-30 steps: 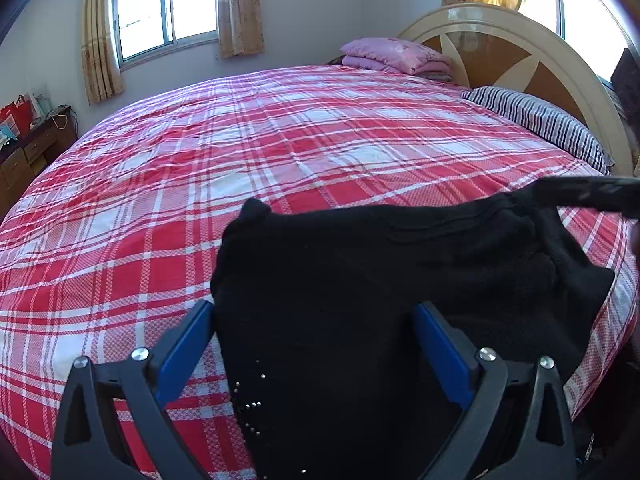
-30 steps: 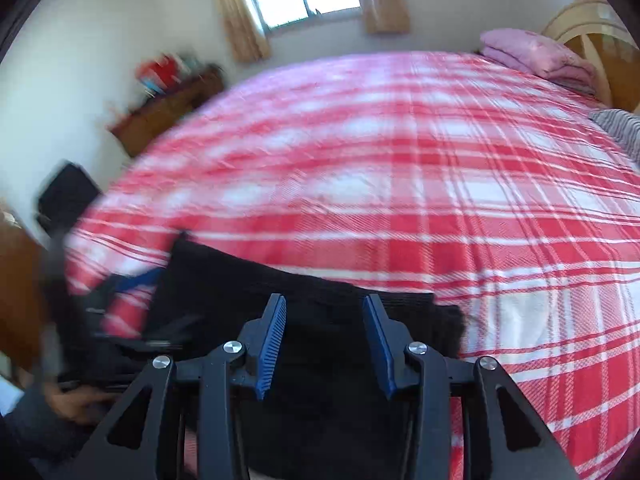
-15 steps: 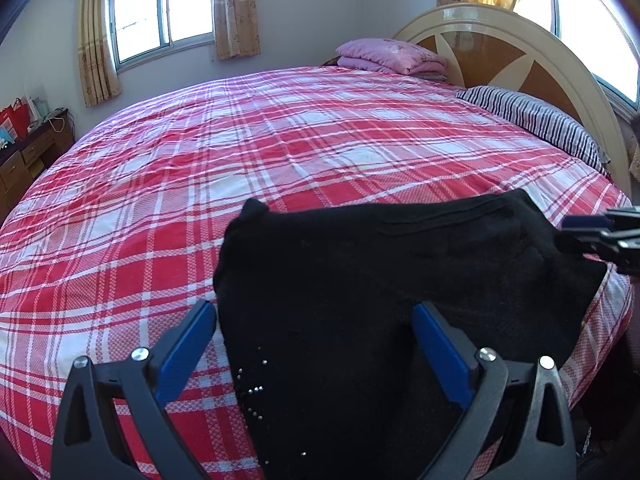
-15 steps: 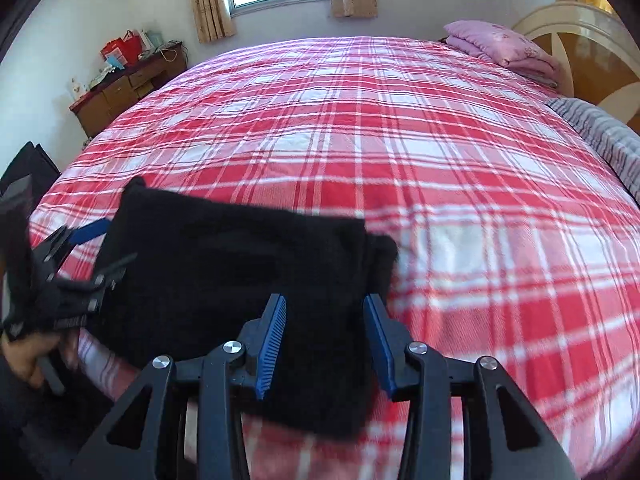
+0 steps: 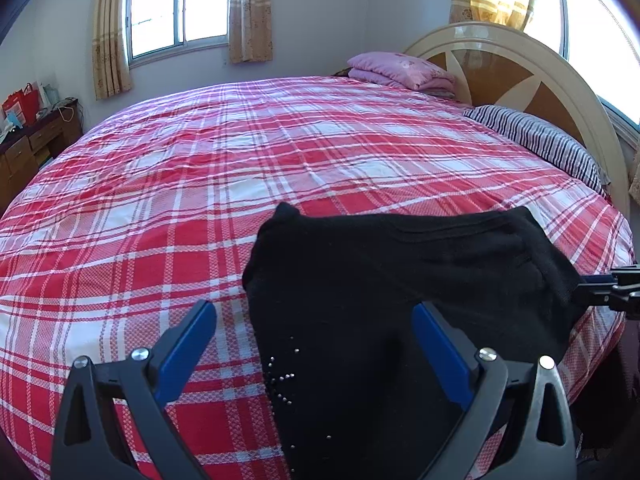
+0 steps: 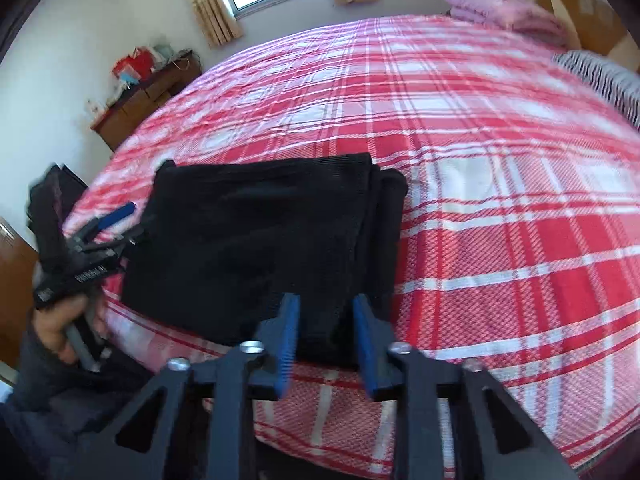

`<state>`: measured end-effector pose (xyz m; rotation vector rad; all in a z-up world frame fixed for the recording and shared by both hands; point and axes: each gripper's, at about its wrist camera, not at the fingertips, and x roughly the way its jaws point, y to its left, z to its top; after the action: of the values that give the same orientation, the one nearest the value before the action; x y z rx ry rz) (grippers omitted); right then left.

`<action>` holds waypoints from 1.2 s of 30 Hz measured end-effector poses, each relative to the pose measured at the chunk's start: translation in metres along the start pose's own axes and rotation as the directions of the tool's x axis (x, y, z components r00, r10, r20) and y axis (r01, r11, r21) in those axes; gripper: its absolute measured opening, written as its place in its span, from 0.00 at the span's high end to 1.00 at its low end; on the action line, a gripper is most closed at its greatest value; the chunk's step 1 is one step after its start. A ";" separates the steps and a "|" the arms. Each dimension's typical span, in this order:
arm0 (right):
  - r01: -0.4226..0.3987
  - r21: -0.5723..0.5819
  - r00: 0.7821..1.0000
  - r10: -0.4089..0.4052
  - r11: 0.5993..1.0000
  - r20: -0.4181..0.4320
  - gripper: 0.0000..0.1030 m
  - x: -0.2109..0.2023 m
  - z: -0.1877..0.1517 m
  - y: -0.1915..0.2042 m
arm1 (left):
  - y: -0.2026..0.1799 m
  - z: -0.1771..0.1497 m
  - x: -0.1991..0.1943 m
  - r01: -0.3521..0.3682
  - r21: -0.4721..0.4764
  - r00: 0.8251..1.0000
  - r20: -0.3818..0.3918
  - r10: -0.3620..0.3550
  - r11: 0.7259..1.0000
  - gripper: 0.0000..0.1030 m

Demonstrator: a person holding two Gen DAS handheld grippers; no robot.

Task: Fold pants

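Observation:
Black pants (image 5: pixel 380 280) lie folded on the near edge of the red plaid bed (image 5: pixel 240 168); they also show in the right wrist view (image 6: pixel 256 236). My left gripper (image 5: pixel 316 332) is wide open, its jaws straddling the pants' left edge just above the cloth, holding nothing. It appears at the left of the right wrist view (image 6: pixel 120 224). My right gripper (image 6: pixel 326 320) is partly open and empty, at the near edge of the pants' right end. Its tip shows at the right of the left wrist view (image 5: pixel 600 292).
A pink folded blanket (image 5: pixel 400 70) and a striped pillow (image 5: pixel 536 140) lie by the headboard (image 5: pixel 520 76). A wooden dresser (image 6: pixel 140 100) with clutter stands by the wall at left. The bed edge drops off just under the pants.
The right gripper has drawn back from over the pants to their near right edge, leaving the folded pants lying flat. The left gripper has stayed open in place.

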<state>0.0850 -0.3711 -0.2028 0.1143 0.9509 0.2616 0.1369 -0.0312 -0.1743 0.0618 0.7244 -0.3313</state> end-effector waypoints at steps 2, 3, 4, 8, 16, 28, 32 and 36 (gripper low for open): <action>0.008 -0.013 1.000 -0.008 1.000 0.023 0.88 -0.008 -0.001 0.003 | 0.001 0.000 0.000 -0.001 0.000 1.000 0.002 0.001 1.000 0.02; 0.014 -0.015 1.000 -0.014 1.000 0.026 0.91 -0.011 -0.001 0.003 | 0.002 -0.001 0.000 -0.002 0.002 1.000 0.002 0.002 1.000 0.02; 0.028 -0.018 0.999 -0.028 0.999 0.022 0.92 -0.014 -0.002 0.002 | 0.002 -0.001 0.000 -0.003 0.002 1.000 0.001 0.003 1.000 0.02; 0.022 0.018 1.000 -0.021 1.000 -0.023 0.92 0.001 -0.005 -0.015 | 0.005 -0.007 0.011 0.005 -0.008 1.000 -0.029 -0.005 1.000 0.02; 0.153 -0.034 0.985 -0.150 0.988 0.083 0.54 -0.020 0.010 -0.006 | 0.006 -0.010 0.013 0.008 -0.011 0.999 -0.037 -0.009 1.000 0.01; 0.085 -0.006 0.996 -0.085 0.996 0.025 0.46 0.018 0.021 -0.018 | 0.009 -0.012 0.015 0.031 -0.021 0.998 -0.047 -0.031 0.999 0.01; 0.065 0.047 0.996 -0.068 0.997 0.053 0.46 0.008 0.022 -0.026 | 0.014 -0.007 0.005 0.016 -0.017 1.000 -0.021 -0.017 1.000 0.01; 0.010 0.111 0.999 -0.015 0.994 0.046 0.46 0.014 0.026 -0.036 | 0.025 -0.003 0.004 0.030 -0.036 1.000 -0.007 -0.030 0.999 0.01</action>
<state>0.1204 -0.4015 -0.2067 0.2158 0.9191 0.1940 0.1456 -0.0085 -0.1806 0.0185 0.7390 -0.3466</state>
